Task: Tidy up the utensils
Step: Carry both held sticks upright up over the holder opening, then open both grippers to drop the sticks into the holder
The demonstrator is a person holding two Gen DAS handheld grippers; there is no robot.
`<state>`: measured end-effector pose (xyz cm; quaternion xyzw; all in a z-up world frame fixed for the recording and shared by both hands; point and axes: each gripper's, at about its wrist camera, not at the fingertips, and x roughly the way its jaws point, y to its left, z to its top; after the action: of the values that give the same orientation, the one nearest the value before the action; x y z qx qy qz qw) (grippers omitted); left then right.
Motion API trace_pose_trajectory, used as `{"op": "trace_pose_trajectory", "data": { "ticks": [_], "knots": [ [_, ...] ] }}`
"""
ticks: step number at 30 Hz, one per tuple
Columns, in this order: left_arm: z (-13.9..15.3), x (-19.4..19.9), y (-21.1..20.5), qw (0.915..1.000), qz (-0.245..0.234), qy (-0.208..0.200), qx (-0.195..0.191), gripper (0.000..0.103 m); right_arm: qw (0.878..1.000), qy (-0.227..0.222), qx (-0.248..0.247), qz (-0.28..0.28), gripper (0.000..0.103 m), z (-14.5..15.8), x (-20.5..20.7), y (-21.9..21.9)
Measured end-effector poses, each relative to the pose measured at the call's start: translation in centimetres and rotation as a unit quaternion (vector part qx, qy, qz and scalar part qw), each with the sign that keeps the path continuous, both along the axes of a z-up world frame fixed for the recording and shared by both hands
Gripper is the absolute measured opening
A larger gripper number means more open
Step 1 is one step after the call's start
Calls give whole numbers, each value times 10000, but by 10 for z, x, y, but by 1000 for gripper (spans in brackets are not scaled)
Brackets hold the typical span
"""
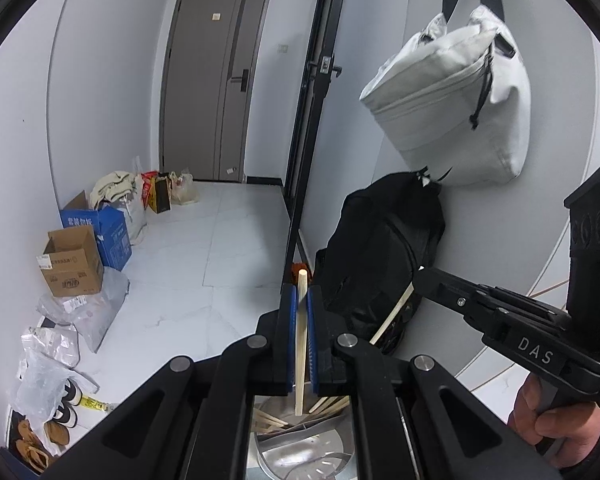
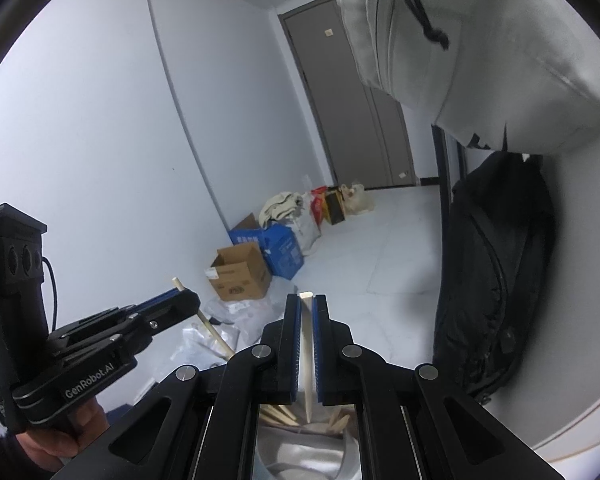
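Note:
My left gripper point(image 1: 302, 294) is shut on a wooden chopstick point(image 1: 301, 344), held upright with its lower end over a shiny metal utensil holder point(image 1: 300, 452) that has several chopsticks point(image 1: 272, 422) in it. My right gripper point(image 2: 307, 304) is shut on a pale chopstick point(image 2: 307, 356), its tip pointing down at the holder point(image 2: 300, 456) with more chopsticks point(image 2: 280, 414). The right gripper point(image 1: 420, 272) shows in the left wrist view with its chopstick point(image 1: 392, 316). The left gripper point(image 2: 184, 294) shows in the right wrist view with its chopstick point(image 2: 212, 328).
A black backpack point(image 1: 380, 256) leans against the white wall to the right, under a hanging white bag point(image 1: 452, 108). Cardboard boxes point(image 1: 74, 264), a blue box point(image 1: 108, 232) and plastic bags point(image 1: 60, 344) line the left wall on the white tiled floor. A grey door point(image 1: 216, 80) stands at the back.

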<state>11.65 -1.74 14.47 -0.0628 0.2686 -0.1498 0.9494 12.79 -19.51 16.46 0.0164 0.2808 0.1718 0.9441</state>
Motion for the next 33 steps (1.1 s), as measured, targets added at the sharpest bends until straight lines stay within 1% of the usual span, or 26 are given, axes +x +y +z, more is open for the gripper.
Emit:
{"op": "trace_pose_trajectory", "data": {
  "ticks": [3,12,20,24,29,33],
  "knots": [
    [-10,7,-1,9999,-28,115,-30,1,10000,68,-23,2,5,-7,5,-1],
    [-30,12,-9,9995,-197,204,118,1,9994,274,-179,112,5,-30,13,1],
    [-50,8,-12,9974,-594,363,183,1,9983,519,-157,191,5,-49,17,2],
    [-61,7,-14,9963,-678,486,201,2,9973,703,-95,199,5,-62,18,0],
    [-66,9,-16,9950,-753,617,240,2,9961,848,-71,212,5,-73,21,-2],
    [-67,8,-20,9941,-811,626,347,2,9961,796,-146,355,5,-75,19,1]
  ]
}}
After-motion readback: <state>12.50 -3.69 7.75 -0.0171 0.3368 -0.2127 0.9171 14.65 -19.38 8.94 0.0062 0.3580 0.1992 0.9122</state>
